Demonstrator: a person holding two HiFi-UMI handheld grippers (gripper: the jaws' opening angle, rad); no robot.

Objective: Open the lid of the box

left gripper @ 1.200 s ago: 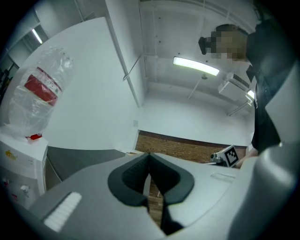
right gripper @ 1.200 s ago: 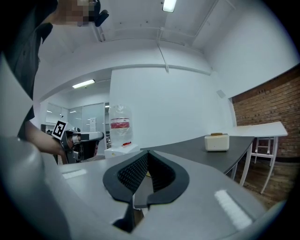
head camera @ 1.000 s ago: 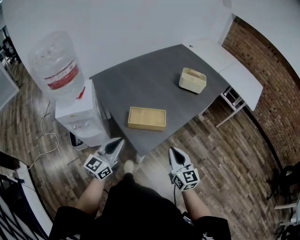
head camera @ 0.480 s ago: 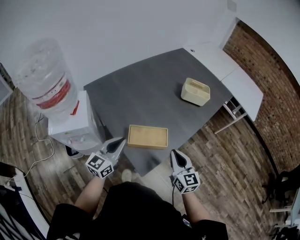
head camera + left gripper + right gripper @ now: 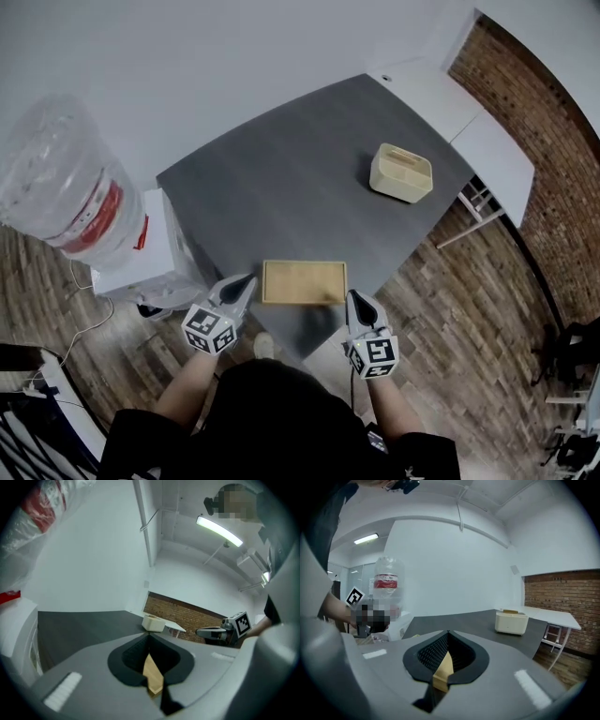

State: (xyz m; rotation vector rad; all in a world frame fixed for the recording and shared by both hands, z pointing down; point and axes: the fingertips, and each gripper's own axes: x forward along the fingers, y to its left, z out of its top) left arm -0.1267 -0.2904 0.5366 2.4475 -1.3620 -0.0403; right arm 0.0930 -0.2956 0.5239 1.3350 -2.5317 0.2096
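Head view: a flat wooden box lies on the dark grey table, close to the near edge, long side across the picture. Its lid appears seated flush and level.

Left gripper: its tip stands just beside the box's left end, at the table's edge. Contact cannot be confirmed. In the left gripper view the jaws are together with nothing between them; a sliver of the wooden box shows beyond and below the tips.

Right gripper: its tip stands just beside the box's right near corner. Contact again cannot be confirmed. In the right gripper view the jaws are likewise closed on nothing, with the box's edge showing beyond them.

The box therefore sits between the two grippers, held by neither.

Other items noted: a cream container stands well apart from the box, toward the far right of the same table. A water dispenser with an inverted bottle stands beside the table's left edge. A white table adjoins the far right corner, with a brick wall behind it. The floor is wood plank.
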